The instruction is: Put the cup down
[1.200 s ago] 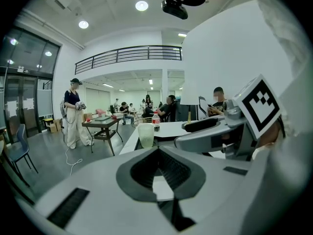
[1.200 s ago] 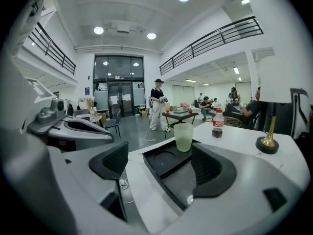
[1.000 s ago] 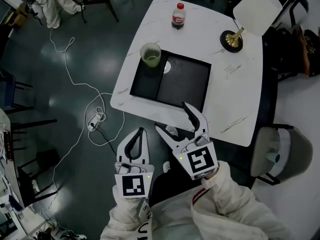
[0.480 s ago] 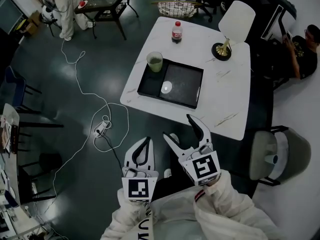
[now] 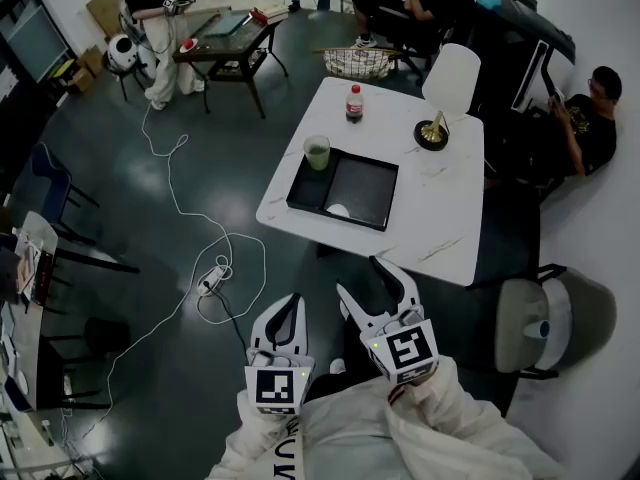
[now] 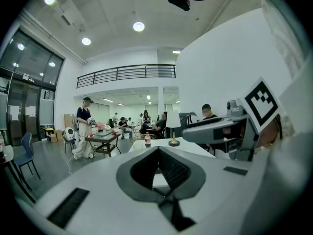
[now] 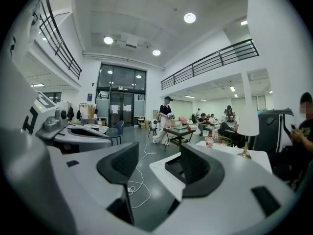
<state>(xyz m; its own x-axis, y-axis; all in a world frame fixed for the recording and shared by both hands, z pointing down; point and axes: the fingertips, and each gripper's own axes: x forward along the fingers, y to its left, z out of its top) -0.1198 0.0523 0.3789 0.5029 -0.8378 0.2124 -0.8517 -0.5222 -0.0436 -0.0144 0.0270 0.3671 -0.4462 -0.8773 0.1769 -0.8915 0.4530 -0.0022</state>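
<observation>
The white table (image 5: 440, 218) sits further off than it did a second ago, out at one o'clock from the person, with bare floor now showing between its near edge and the two claws. So the person is backing off, and both hands are coming away with them! On the table the black tray (image 5: 365, 193) hasn't budged, the lamp (image 5: 445, 88) stands at the two-o'clock corner, and the bottle (image 5: 353, 103) is up at the eleven-o'clock edge. Down at six o'clock, the right gripper (image 5: 362, 278) is released. Its jaws are parted with only air and floor between them, and they've just been closing in from a wider spread. The left gripper (image 5: 291, 300) beside it, at its nine o'clock, is clenched tip to tip on nothing at all. And there's the cup (image 5: 317, 152), pale green, well apart from both claws, standing at the tray's ten-o'clock corner with the bottle at its one o'clock. I can't tell from here whether its base is inside the rim or just against it. It's upright, mouth to the ceiling, long axis straight up and down, no lean. I'd call that set down and let go, job about done.
</observation>
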